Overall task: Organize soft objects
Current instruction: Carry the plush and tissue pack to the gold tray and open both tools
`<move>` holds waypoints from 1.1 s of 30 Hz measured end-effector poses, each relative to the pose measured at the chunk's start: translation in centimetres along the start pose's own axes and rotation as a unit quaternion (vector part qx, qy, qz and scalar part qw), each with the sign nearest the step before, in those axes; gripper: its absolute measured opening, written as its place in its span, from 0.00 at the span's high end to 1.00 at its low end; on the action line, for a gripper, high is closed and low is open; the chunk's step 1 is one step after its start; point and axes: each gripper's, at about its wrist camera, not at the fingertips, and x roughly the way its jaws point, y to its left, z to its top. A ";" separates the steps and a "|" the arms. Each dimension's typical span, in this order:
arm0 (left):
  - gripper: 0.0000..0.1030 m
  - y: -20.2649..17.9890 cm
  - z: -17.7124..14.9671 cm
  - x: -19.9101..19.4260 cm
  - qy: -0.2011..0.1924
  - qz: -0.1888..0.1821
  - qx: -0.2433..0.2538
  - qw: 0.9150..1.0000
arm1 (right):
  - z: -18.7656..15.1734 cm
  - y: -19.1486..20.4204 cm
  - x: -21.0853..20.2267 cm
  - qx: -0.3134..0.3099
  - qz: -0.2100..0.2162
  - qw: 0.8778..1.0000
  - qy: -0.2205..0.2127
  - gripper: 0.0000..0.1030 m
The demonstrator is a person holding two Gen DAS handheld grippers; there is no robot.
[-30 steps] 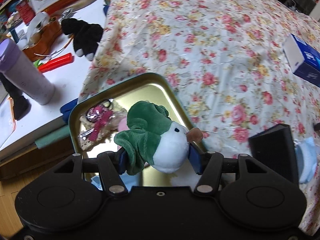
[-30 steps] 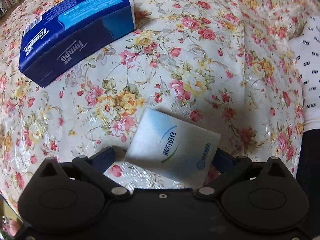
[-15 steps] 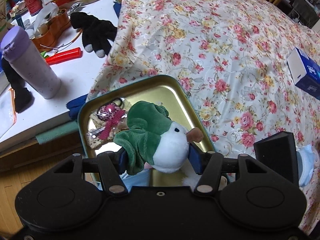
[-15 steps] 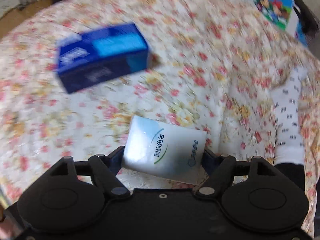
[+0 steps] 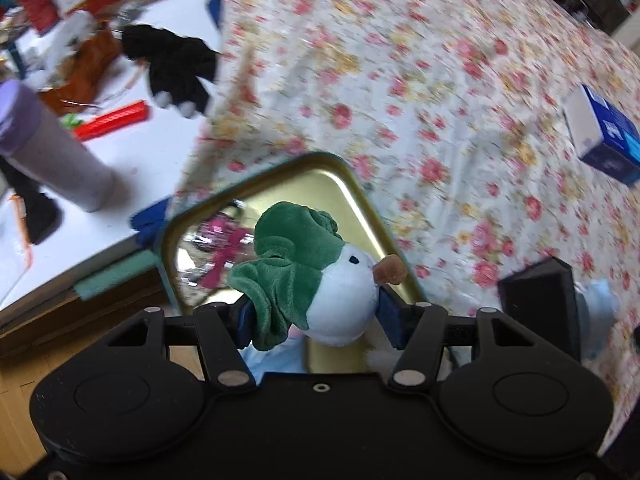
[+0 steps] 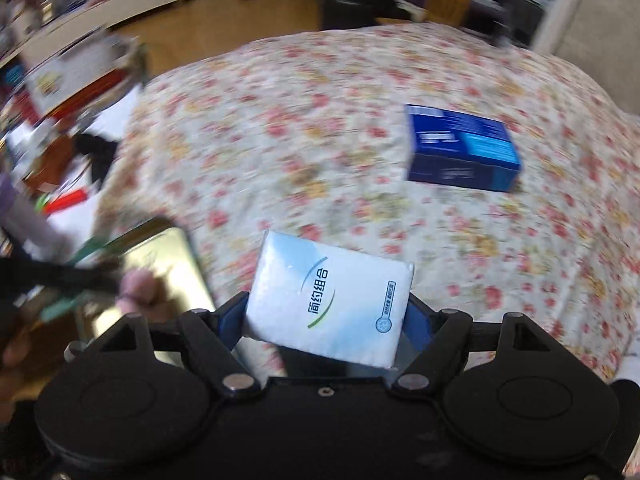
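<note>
A green-and-white plush toy (image 5: 320, 280) is clamped in the left gripper (image 5: 314, 316) above the gold tin's (image 5: 360, 200) rim at the floral bedspread (image 5: 420, 100) edge, while a white tissue pack (image 6: 330, 298) is pinched in the right gripper (image 6: 326, 320) over open bedspread.

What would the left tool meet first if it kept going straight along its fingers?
Probably the gold tin tray. The left tool, shut on the green-and-white plush, points over the tray's floor, where a pink bow item lies. The image is blurred, so the depth is uncertain.
</note>
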 end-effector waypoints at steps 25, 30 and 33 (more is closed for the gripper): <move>0.24 5.7 -3.1 -1.3 -0.048 0.061 -0.074 0.994 | -2.6 10.7 3.9 -0.102 0.069 0.992 0.039 0.18; 0.24 5.4 -4.1 -1.4 -0.050 0.067 -0.068 0.994 | -3.1 9.7 3.4 -0.101 0.056 0.993 0.035 0.18; 0.24 4.7 -4.7 -1.5 -0.051 0.070 -0.060 0.994 | -3.5 8.8 3.0 -0.096 0.046 0.994 0.033 0.18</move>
